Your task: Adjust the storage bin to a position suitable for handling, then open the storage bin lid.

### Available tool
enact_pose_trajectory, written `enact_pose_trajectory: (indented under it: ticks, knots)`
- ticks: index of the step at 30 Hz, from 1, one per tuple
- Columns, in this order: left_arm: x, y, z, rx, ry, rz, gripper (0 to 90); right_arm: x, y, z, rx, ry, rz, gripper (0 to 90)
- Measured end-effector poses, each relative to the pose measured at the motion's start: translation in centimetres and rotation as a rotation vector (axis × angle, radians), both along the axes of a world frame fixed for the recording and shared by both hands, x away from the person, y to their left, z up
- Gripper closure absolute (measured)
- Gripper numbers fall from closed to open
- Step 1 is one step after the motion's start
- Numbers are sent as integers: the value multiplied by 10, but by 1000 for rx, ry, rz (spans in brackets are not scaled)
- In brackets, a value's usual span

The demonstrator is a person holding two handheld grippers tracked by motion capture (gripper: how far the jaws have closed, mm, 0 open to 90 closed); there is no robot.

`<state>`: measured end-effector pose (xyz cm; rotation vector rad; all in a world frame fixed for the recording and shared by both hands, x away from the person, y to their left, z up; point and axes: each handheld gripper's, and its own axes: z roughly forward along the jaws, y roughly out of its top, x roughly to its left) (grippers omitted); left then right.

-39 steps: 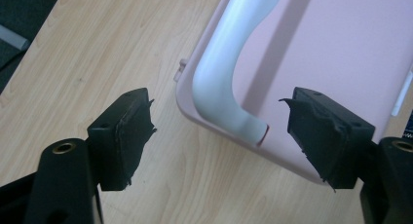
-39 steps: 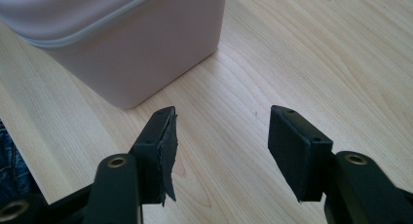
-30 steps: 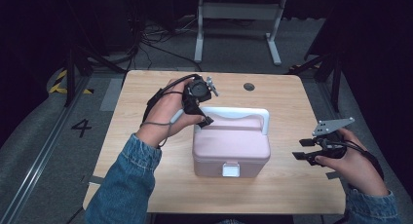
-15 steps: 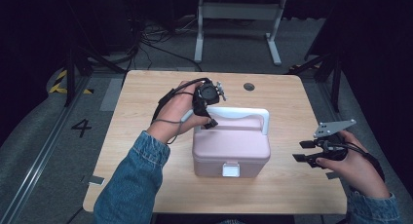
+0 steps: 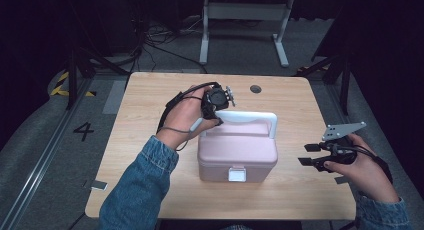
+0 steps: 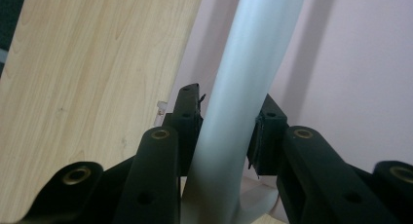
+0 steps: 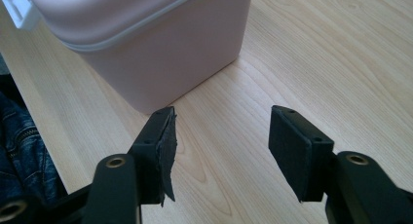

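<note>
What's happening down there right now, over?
Left tongs shut on white handle of pink box. Right tongs open, beside box, holding nothing. Nothing in the way.

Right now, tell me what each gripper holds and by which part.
The left gripper is shut on the white handle of the pink box, near the handle's left end. The right gripper is open over the table, holding nothing.

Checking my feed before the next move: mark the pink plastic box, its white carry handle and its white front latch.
Pink plastic box (image 5: 250, 150): high view, middle of lid.
White carry handle (image 6: 246, 73): left gripper view, bar above the tool's pads.
White front latch (image 5: 236, 174): high view, centre of latch.
</note>
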<state>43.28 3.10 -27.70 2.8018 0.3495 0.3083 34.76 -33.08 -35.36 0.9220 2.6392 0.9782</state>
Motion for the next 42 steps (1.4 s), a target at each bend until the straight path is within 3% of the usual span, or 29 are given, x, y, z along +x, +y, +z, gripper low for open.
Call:
enact_pose_trajectory:
  ticks: [6, 7, 18, 37, 42]
  knots:
    - [-10, -2, 4, 3, -16, -13, 727, 0, -1, 0, 3, 0, -6, 439]
    - [-11, -2, 7, 22, -18, -23, 729, 0, -1, 0, 4, 3, -7, 438]
    - [-15, 0, 23, -13, -59, -24, 736, 0, -1, 0, 9, -9, -11, 448]
    - [-3, 4, 34, -62, -31, 2, 718, -4, 0, 10, 70, -51, -26, 493]
    - [1, 5, 36, -71, 5, 36, 709, -5, 0, 13, 94, -64, -38, 522]
